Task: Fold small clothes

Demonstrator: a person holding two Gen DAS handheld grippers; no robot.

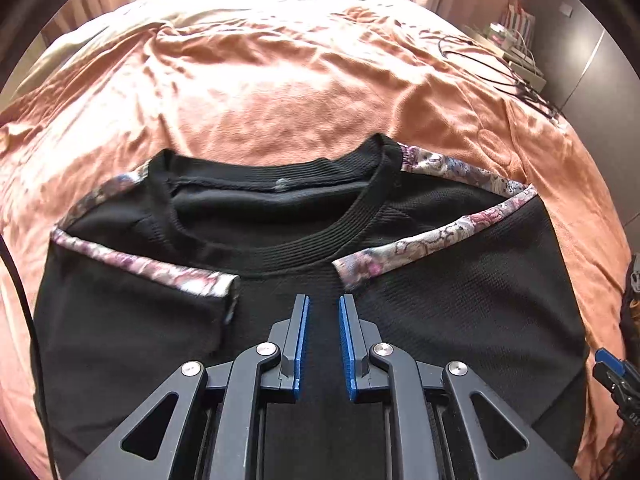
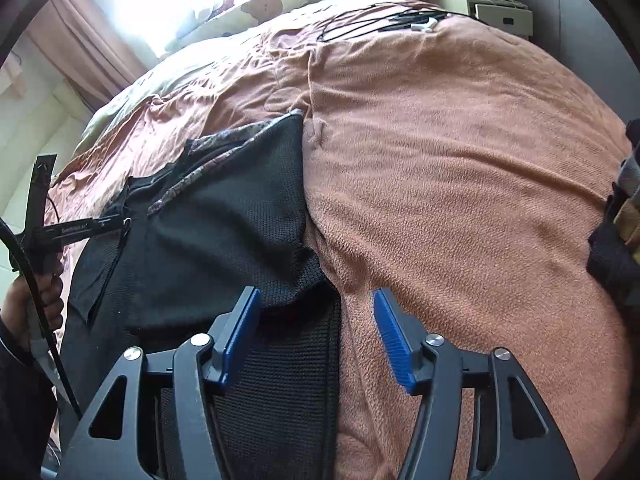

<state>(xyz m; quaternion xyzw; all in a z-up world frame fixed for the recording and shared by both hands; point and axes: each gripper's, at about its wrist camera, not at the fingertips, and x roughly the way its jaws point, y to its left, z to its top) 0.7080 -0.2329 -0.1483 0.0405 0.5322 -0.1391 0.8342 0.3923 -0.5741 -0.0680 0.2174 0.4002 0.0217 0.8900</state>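
On the orange bedspread [image 1: 280,92] a black top [image 1: 460,300] with floral trim lies flat, neckline away, both sides folded inward. Above its chest the left gripper [image 1: 324,340] hangs with jaws slightly parted, holding nothing. Over its right edge the right gripper [image 2: 316,332] stands wide, empty.

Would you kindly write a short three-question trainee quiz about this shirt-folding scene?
1. True or false: the left gripper is clamped on the shirt.
2. What colour is the blanket under the shirt? A) orange B) green C) white
3. Fill in: the shirt's sleeves are folded ____ over its front.

Key: 1. False: there is a narrow gap between the pads, with nothing pinched. 2. A. 3. Inward.
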